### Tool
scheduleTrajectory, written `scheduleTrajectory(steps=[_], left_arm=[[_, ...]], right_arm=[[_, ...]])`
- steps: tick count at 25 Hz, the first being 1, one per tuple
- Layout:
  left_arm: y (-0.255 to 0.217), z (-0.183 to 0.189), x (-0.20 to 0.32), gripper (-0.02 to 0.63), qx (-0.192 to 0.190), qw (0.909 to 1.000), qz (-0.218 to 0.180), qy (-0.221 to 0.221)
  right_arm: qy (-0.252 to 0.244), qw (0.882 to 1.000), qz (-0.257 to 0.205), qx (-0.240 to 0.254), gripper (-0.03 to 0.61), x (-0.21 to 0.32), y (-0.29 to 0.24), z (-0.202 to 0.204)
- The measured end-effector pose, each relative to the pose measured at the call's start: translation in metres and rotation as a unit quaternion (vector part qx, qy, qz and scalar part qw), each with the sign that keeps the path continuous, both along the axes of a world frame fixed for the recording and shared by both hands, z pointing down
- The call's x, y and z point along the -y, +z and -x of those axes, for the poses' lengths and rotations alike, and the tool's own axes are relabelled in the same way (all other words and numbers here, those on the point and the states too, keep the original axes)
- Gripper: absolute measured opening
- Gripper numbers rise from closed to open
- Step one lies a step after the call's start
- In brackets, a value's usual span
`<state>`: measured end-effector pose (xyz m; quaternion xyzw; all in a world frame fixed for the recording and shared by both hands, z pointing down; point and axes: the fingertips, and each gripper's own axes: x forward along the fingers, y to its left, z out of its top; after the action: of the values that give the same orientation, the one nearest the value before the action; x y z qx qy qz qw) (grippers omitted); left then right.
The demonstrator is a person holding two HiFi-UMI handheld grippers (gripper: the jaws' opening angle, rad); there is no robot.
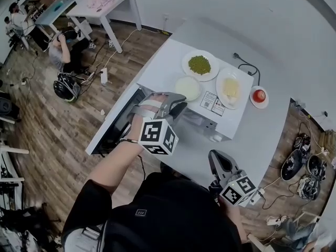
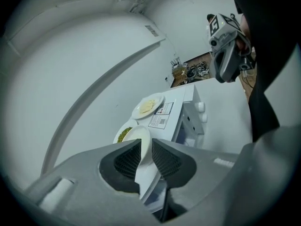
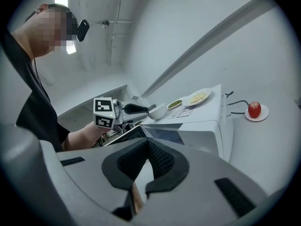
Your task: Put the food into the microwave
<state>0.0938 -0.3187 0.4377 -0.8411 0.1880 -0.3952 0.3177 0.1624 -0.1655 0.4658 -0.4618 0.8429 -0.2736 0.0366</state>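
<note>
A white microwave (image 1: 167, 70) stands on the table with its dark door (image 1: 116, 129) swung open to the left. Three dishes sit on its top: a plate of green food (image 1: 199, 65), a white bowl (image 1: 187, 87) and a plate of pale yellow food (image 1: 230, 88). My left gripper (image 1: 177, 107) is at the near side of the bowl (image 2: 139, 139), jaws a little apart, with the bowl's rim in line with the gap. The right gripper view shows its fingertips (image 3: 141, 108) at the bowl (image 3: 158, 111). My right gripper (image 1: 214, 157) hangs shut and empty, low in front of the microwave.
A red apple (image 1: 259, 95) on a small plate sits on the table right of the microwave, beside a black power cable (image 1: 245, 65). The control knobs (image 2: 202, 112) are on the microwave's front. A person sits on the wooden floor at the far left (image 1: 62, 49).
</note>
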Motion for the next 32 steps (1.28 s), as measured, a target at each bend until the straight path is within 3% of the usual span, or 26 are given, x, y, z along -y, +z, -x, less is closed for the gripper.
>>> scheduleTrajectory(steps=[5,9,14,18,22,32], left_arm=[[0.015,-0.001,0.002,0.134,0.041,0.9991,0.009,0.007],[0.024,0.001,0.004,0.149,0.08,0.9965,0.006,0.021],[0.032,-0.001,0.007,0.149,0.116,0.9914,-0.044,0.042],[0.034,-0.003,0.011,0.147,0.118,0.9895,-0.074,0.041],[0.029,-0.005,0.01,0.092,0.133,0.9852,-0.099,0.044],[0.025,0.013,-0.01,0.083,0.129,0.985,-0.11,0.034]], right_arm=[[0.002,1.0,0.002,0.001,0.011,-0.004,0.0,0.002],[0.003,1.0,0.0,-0.004,0.011,-0.01,-0.003,0.005],[0.02,1.0,0.004,-0.002,0.011,-0.021,-0.001,-0.003],[0.026,1.0,0.008,0.0,0.011,-0.027,0.0,-0.004],[0.023,1.0,0.01,-0.007,0.011,-0.029,-0.002,-0.003],[0.01,1.0,0.008,-0.008,0.011,-0.029,-0.004,0.003]])
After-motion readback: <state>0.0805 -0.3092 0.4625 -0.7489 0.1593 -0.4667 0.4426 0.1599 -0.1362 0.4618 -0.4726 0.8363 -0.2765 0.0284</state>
